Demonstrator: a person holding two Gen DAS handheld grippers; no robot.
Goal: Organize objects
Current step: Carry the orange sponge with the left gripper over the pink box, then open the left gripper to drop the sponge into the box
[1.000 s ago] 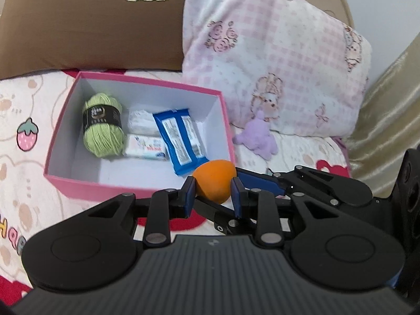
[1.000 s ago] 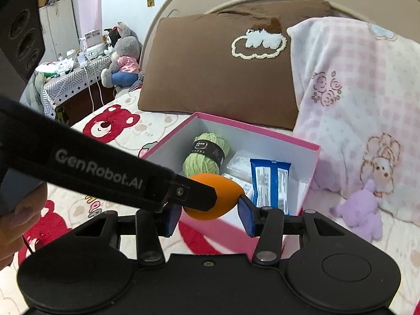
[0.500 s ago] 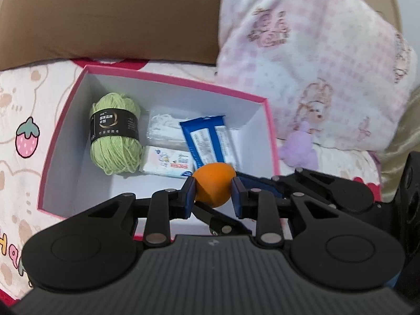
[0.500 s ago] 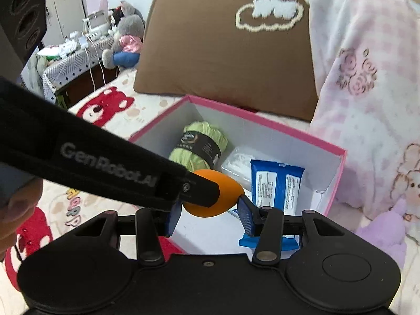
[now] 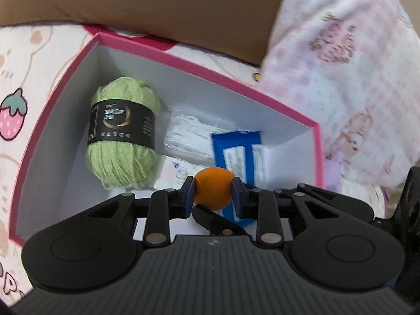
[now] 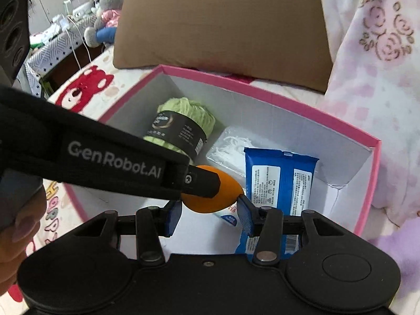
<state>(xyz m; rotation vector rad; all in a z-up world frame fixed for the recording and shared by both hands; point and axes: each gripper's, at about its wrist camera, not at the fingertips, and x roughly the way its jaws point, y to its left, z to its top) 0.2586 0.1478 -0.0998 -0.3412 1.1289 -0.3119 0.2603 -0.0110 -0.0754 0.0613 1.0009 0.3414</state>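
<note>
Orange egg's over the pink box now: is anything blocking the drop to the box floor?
Partly. Under the orange egg lie a white pack and the blue packet; the pink box shows bare floor nearer, beside the green yarn.

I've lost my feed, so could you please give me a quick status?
Left gripper shut on small orange egg-shaped sponge, right gripper too. Over pink cardboard box. Nothing blocking.

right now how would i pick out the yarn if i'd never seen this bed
Find the pink-rimmed open box on the bed, in front of the brown pillow. The yarn lies at the box's left end in the left wrist view, beside a clear packet and a blue packet. It is the only fuzzy pale green thing there, wrapped in a black paper band.
</note>
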